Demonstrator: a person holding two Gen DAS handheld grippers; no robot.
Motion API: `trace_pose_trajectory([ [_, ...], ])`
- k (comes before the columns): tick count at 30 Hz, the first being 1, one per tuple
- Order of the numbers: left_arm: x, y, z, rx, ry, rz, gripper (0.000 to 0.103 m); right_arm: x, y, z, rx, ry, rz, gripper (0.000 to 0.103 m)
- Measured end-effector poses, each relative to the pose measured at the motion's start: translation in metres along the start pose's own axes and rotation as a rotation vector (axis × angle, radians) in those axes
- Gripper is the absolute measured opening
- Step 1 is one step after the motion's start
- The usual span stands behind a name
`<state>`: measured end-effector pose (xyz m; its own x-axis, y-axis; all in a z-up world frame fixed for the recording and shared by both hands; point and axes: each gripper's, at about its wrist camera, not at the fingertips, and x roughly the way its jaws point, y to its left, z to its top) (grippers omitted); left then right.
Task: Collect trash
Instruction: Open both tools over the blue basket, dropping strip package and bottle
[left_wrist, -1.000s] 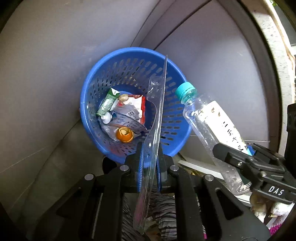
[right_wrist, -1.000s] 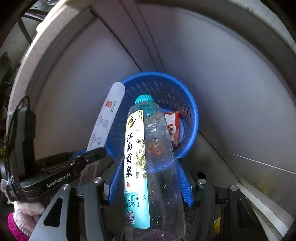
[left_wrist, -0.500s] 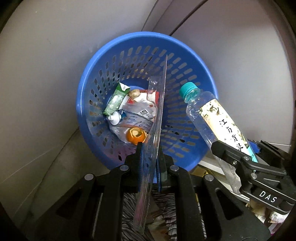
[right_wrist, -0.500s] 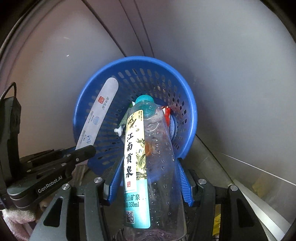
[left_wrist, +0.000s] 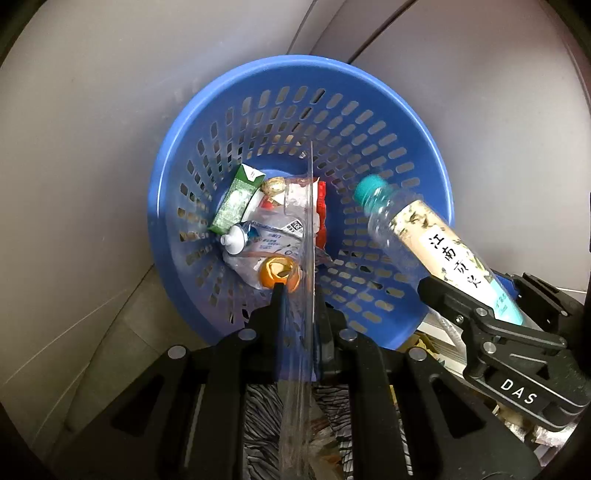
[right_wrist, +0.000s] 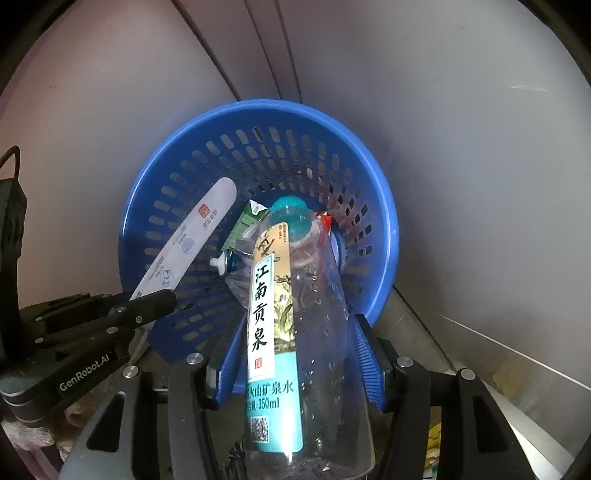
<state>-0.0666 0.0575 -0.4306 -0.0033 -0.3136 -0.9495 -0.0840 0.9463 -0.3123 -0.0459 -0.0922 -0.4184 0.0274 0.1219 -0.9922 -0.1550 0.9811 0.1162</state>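
Note:
A blue slotted trash basket (left_wrist: 406, 122) lies below both grippers, also in the right wrist view (right_wrist: 380, 206). It holds a green carton (left_wrist: 236, 199), a small tube (left_wrist: 243, 236), wrappers and an orange peel (left_wrist: 277, 273). My left gripper (left_wrist: 299, 295) is shut on a flat clear plastic package (left_wrist: 308, 229), seen edge-on, its tip over the basket. From the right wrist view the package shows as a white strip (right_wrist: 184, 243). My right gripper (right_wrist: 295, 354) is shut on an empty water bottle (right_wrist: 284, 295) with a teal cap, pointing into the basket; the bottle also shows in the left wrist view (left_wrist: 424, 240).
Grey smooth walls (left_wrist: 92, 129) surround the basket, with a seam running behind it. A grey floor strip (right_wrist: 424, 325) lies at the basket's foot. Striped fabric and clutter (left_wrist: 266, 413) sit under the left gripper.
Both grippers have moved closer to and over the basket. The bottle's cap and the package tip now sit inside the rim. Both grips are unchanged.

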Motion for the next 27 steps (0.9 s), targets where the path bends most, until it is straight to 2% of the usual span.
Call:
trace_pose_trajectory([
  [3, -0.002, 0.001, 0.001, -0.001, -0.003, -0.001, 0.010, -0.001, -0.001, 0.001, -0.001, 0.000, -0.004, 0.058],
  [5, -0.003, 0.001, 0.001, 0.001, -0.008, 0.000, 0.022, -0.001, 0.001, 0.002, -0.002, -0.003, -0.006, 0.058],
  [6, -0.005, 0.001, 0.001, 0.003, -0.015, 0.001, 0.034, 0.001, 0.004, 0.003, 0.000, -0.006, -0.003, 0.058],
  [7, -0.007, 0.001, 0.000, 0.004, -0.020, 0.001, 0.038, 0.000, 0.003, 0.004, 0.001, -0.007, -0.004, 0.058],
  [18, -0.029, -0.002, -0.007, 0.013, -0.051, 0.002, 0.038, -0.027, 0.007, 0.000, -0.014, -0.042, 0.003, 0.059],
  [27, -0.077, -0.010, -0.019, 0.038, -0.115, -0.002, 0.038, -0.069, 0.012, -0.007, -0.029, -0.097, 0.026, 0.059],
])
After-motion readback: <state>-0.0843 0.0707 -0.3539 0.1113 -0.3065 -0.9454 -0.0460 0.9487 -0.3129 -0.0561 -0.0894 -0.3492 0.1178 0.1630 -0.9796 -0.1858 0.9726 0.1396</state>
